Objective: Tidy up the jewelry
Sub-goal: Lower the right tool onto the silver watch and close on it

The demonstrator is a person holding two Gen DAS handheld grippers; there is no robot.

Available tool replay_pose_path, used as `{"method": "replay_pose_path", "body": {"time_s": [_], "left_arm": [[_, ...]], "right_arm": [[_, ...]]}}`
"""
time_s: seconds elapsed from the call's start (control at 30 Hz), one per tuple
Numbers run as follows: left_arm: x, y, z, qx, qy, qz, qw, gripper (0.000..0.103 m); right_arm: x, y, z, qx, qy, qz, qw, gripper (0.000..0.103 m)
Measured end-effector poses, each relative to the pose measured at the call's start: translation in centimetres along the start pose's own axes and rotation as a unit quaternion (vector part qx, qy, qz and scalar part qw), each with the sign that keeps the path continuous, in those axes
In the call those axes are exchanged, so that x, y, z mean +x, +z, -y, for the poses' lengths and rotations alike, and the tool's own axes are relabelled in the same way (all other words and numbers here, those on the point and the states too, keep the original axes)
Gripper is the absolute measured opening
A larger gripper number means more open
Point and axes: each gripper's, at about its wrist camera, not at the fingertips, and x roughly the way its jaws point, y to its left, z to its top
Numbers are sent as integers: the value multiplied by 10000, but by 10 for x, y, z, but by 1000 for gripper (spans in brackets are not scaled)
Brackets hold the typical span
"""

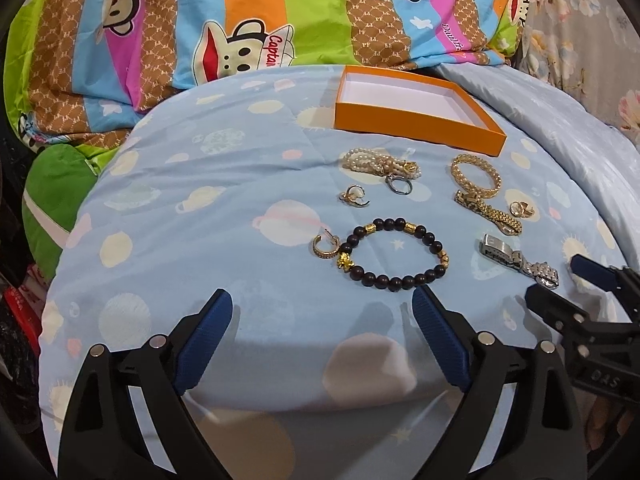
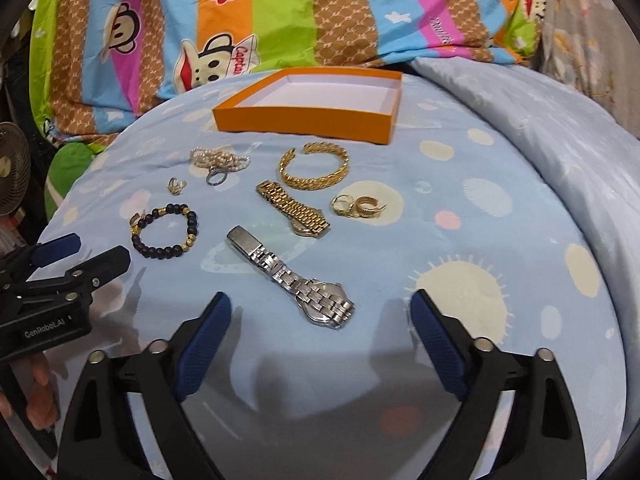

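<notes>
Where the pale blue bedspread (image 2: 460,240) with its planets and suns fills most of both views, a striped cartoon-monkey quilt (image 2: 280,20) is heaped beyond the orange box (image 2: 304,120), and a small fan (image 2: 12,172) stands far to the box's left. That shallow box lies empty on the spread. Nearer than it lie a silver watch (image 2: 304,284), gold watch (image 2: 294,208), gold bangle (image 2: 316,170), dark bead bracelet (image 1: 394,254), pearl strand (image 1: 380,162) and small rings (image 2: 358,206). Both claws hang released and empty: left gripper (image 1: 322,308) by the beads, right gripper (image 2: 320,312) at the silver watch.
</notes>
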Motion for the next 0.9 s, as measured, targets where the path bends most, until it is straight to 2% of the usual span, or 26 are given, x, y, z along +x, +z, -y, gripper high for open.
{"method": "replay_pose_path", "body": {"time_s": [0.1, 0.17, 0.2, 0.23, 0.27, 0.3, 0.57, 0.7, 0.9], "left_arm": [[1, 0, -3, -68, -158, -4, 9999, 89], [3, 1, -2, -55, -176, -22, 9998, 89], [4, 1, -1, -39, -177, -53, 9998, 89], [5, 1, 0, -29, -189, -87, 9998, 89], [6, 2, 1, -16, -198, -130, 9997, 89], [8, 3, 2, 4, -185, -227, 9996, 89], [21, 12, 10, -30, -264, -403, 9988, 89], [29, 17, 17, 4, -126, -424, 9990, 89], [33, 26, 7, -375, -129, -332, 9987, 87]], "right_arm": [[2, 2, -3, -93, 47, -4, 9999, 68], [3, 2, -6, -167, 26, -18, 9999, 52], [3, 2, -7, -193, 11, -5, 9998, 49], [2, 2, -7, -201, 1, -1, 9998, 42], [2, 2, -7, -185, 5, 4, 9998, 31], [2, 2, -5, -135, 47, 4, 9999, 28], [-6, -5, 6, 319, 198, 115, 9992, 25], [-7, -6, 8, 378, 213, 132, 9990, 25], [-7, -8, 9, 424, 252, 160, 9987, 25]]}}
